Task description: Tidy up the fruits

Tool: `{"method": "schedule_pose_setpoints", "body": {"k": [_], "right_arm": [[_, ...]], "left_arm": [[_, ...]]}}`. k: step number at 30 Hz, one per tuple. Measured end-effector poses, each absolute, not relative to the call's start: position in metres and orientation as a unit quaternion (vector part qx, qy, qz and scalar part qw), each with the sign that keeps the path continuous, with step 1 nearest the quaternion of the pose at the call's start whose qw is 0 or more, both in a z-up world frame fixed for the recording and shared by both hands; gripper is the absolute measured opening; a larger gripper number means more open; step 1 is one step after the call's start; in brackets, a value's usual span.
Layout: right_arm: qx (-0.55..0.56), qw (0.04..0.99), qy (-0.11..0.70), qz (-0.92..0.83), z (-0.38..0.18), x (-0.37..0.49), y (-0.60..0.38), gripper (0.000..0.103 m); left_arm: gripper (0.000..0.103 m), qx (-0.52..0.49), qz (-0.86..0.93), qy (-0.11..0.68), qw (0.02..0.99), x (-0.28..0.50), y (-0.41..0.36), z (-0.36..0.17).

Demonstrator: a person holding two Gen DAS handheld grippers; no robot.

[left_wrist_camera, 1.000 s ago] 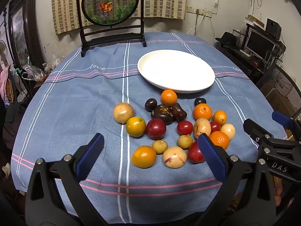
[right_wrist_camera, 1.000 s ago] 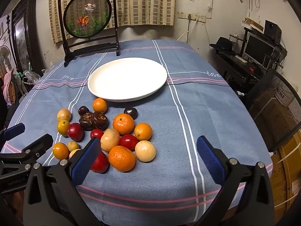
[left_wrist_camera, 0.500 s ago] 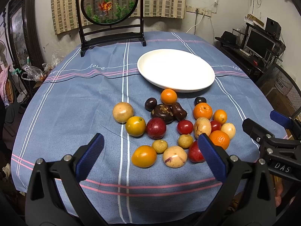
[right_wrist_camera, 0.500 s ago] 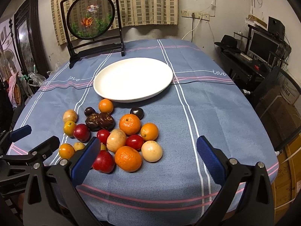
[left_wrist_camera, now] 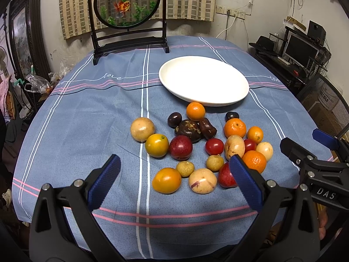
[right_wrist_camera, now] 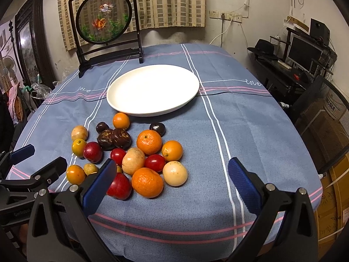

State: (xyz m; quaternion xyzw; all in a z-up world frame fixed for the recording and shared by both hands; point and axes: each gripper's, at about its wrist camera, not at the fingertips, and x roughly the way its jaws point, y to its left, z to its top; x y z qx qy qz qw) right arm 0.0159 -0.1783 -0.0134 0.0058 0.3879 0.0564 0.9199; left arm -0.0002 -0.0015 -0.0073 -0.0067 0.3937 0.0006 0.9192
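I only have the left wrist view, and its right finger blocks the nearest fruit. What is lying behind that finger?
Observer: A red plum lies there, touching the big orange on its right.
Operator: Is the right hand-held gripper carrying anything? I only see it side-on.
Observer: No. The right hand-held gripper is open, with nothing between its fingers.
Operator: Is there free room to the right of the pile? That gripper covers it for me.
Observer: Yes. Bare tablecloth runs from the pale round fruit out to the cloth's right edge.
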Motion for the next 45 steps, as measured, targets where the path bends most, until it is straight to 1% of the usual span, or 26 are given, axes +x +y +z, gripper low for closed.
{"method": "schedule_pose_setpoints", "body": {"k": [29,35,40,43,44,45], "right_arm": [[0.005,0.92,0.389,0.056,-0.013,0.016,-0.178,0.102],[-0.006,0.92,0.386,0.066,-0.016,0.015,-0.179,0.102],[-0.012,0.919,0.369,0.141,-0.024,-0.003,-0.184,0.102],[-0.006,0.907,0.384,0.173,-0.037,-0.011,-0.181,0.102],[-0.003,0.903,0.386,0.189,-0.041,-0.013,-0.177,0.099],[-0.003,0.899,0.387,0.204,-0.043,-0.015,-0.171,0.089]], "left_arm": [[0.101,-0.008,0.0,0.396,0.918,0.001,-0.001,-0.007],[0.101,-0.001,0.003,0.401,0.916,-0.001,0.002,-0.02],[0.101,0.031,0.009,0.403,0.915,-0.02,0.023,-0.034],[0.101,0.026,0.015,0.423,0.906,-0.03,0.037,-0.048],[0.101,0.022,0.016,0.429,0.903,-0.03,0.041,-0.051],[0.101,0.017,0.016,0.433,0.901,-0.031,0.043,-0.055]]}}
